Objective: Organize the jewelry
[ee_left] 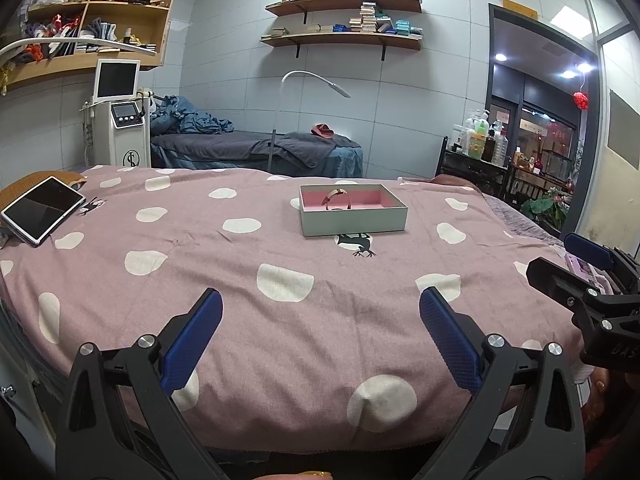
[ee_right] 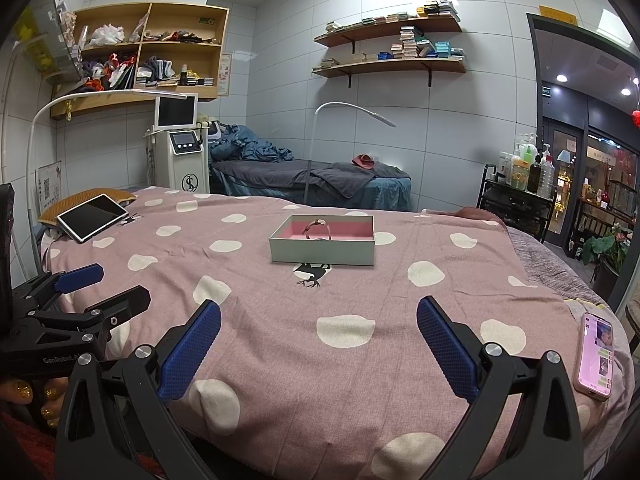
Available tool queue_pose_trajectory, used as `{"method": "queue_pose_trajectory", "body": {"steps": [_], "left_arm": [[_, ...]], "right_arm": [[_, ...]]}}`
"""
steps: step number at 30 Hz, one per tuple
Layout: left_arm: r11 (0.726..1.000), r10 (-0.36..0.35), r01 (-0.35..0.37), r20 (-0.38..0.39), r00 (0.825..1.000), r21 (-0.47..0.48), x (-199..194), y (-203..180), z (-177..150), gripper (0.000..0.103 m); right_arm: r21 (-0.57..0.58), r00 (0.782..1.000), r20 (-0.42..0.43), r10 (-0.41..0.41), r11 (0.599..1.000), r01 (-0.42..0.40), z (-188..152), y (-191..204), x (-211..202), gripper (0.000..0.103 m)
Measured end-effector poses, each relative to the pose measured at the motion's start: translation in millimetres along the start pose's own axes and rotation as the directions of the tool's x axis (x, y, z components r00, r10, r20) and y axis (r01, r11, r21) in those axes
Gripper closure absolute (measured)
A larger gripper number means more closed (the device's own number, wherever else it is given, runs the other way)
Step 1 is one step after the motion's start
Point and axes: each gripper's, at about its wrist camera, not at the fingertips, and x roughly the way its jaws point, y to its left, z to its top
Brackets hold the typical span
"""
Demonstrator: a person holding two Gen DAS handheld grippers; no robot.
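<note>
A pale grey-green box with a pink lining rests on the pink spotted bedspread, far ahead of both grippers. Inside it a thin bracelet stands on edge. My left gripper is open over the near part of the bed, nothing between its blue pads. My right gripper is open too, equally far from the box. Each gripper shows at the edge of the other's view: the right one, the left one.
A tablet lies at the bed's far left on a brown cushion. A lit phone lies near the right edge. Behind the bed are a treatment couch, a white machine and a floor lamp. A trolley of bottles stands right.
</note>
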Motion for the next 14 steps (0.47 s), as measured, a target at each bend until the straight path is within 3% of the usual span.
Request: {"method": "queue_pose_trajectory", "body": {"steps": [14], "left_arm": [[1.000,0.021,-0.021,0.002,1.000,0.015,-0.4,-3.3,0.0,0.006]], "right_arm": [[0.001,1.000,-0.002,0.000,1.000,0.000,-1.0,0.7,-0.1,0.006]]}}
